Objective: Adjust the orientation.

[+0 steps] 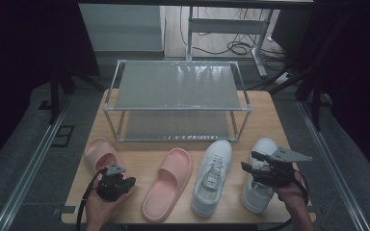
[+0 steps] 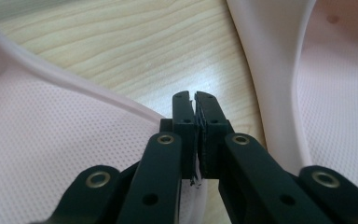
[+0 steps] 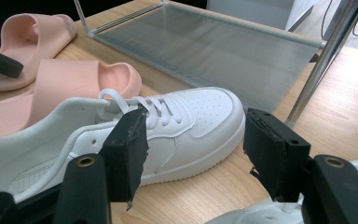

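Slipper Edge Caught, Sneaker Next

Left gripper, nearest the person, is pinched tight on the thin rim of the far-left pink slipper at the surface's left front. Best to lift level so that rim doesn't slip out. Right gripper hangs wide open over the right sneaker, gripping nothing. Both shoes run lengthwise front to back, toes toward the rack behind.

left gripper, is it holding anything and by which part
The left gripper is shut on the thin rim of the left pink slipper, at its heel end. The right gripper is open and holds nothing.
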Motion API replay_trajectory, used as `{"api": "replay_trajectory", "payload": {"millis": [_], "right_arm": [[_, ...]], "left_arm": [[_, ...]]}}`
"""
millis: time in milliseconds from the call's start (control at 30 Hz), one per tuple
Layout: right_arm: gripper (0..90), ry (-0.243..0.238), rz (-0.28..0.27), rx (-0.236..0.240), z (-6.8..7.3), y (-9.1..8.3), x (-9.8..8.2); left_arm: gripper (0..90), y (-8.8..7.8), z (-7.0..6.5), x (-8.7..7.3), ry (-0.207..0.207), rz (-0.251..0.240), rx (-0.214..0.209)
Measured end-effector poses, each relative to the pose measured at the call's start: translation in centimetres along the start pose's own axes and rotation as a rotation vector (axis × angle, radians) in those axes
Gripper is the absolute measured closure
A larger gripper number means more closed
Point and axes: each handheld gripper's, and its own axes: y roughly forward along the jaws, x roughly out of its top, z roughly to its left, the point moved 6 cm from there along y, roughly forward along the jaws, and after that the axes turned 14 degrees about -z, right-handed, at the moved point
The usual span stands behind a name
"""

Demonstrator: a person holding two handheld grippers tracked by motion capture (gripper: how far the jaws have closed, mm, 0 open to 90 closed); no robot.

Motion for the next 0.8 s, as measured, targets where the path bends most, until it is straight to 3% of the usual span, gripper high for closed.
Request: {"api": "replay_trajectory", "payload": {"millis": [800], "right_arm": [[40.0,0.001,0.003,0.002,0.1,0.1,-0.1]], "left_arm": [[88.1,-1.9,0.5,-1.3,-0.019,-0.013,0.023]]}}
